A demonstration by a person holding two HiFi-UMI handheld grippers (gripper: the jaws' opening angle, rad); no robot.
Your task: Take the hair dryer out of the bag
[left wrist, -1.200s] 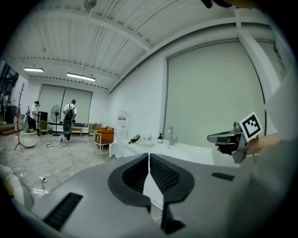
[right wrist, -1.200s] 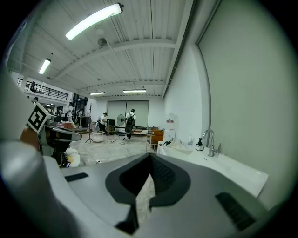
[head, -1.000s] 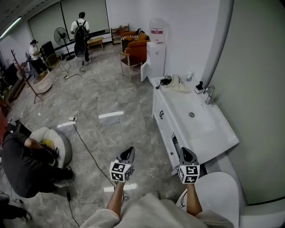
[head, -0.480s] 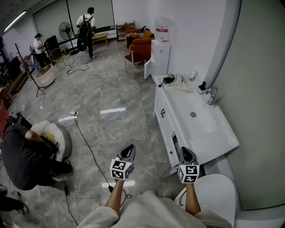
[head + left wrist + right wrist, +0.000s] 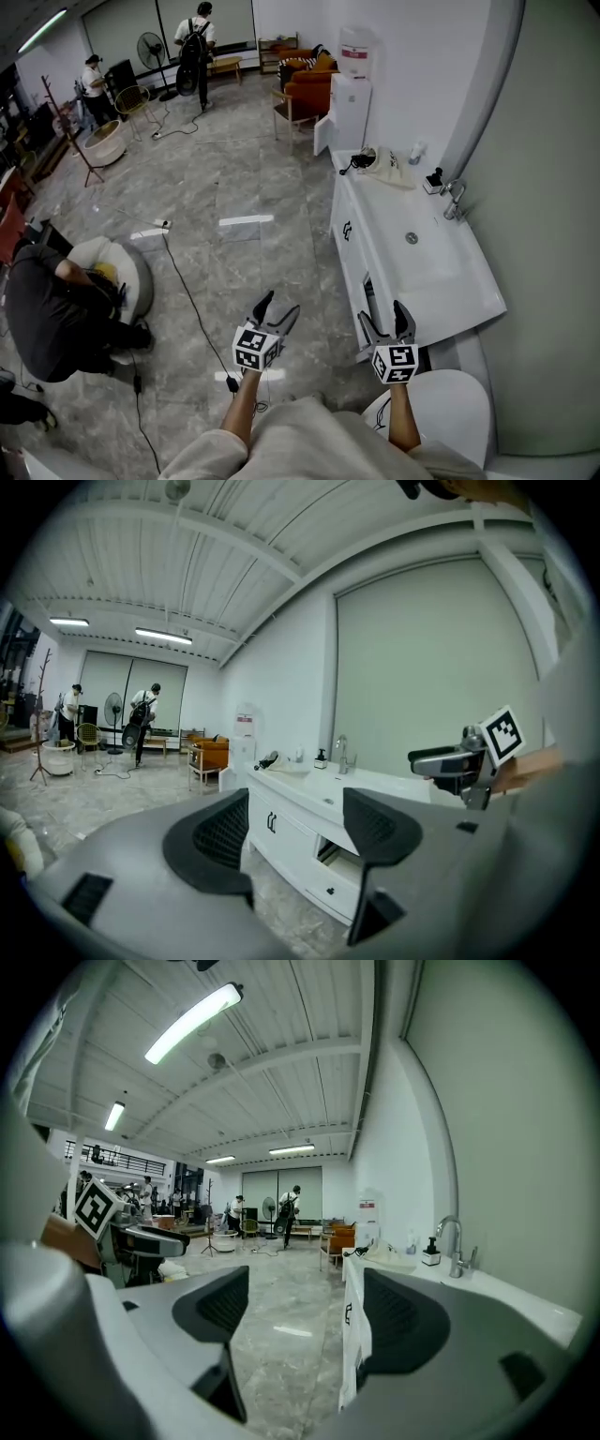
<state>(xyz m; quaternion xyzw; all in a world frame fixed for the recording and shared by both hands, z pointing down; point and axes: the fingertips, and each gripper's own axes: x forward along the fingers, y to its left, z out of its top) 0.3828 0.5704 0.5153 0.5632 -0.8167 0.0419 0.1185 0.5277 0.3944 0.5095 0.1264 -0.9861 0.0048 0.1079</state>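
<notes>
The person is holding the left tool (image 5: pixel 279 305) and the right tool (image 5: pixel 382 313) out low by the near end of the long white vanity tabletop (image 5: pixel 469 298). Both tools' jaws have just been opening and are standing released, with nothing between them. The black hair dryer (image 5: pixel 362 160) is lying at the tabletop's far end, against the cream cloth bag (image 5: pixel 392 170), well apart from both tools.

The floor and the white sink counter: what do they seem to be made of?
Floor: probably polished stone or marble-look tile. It is grey and veined, and glossy, with bright reflected patches.
Sink counter: likely glazed ceramic or a similar moulded material. It looks like one smooth white piece with a soft sheen.
</notes>
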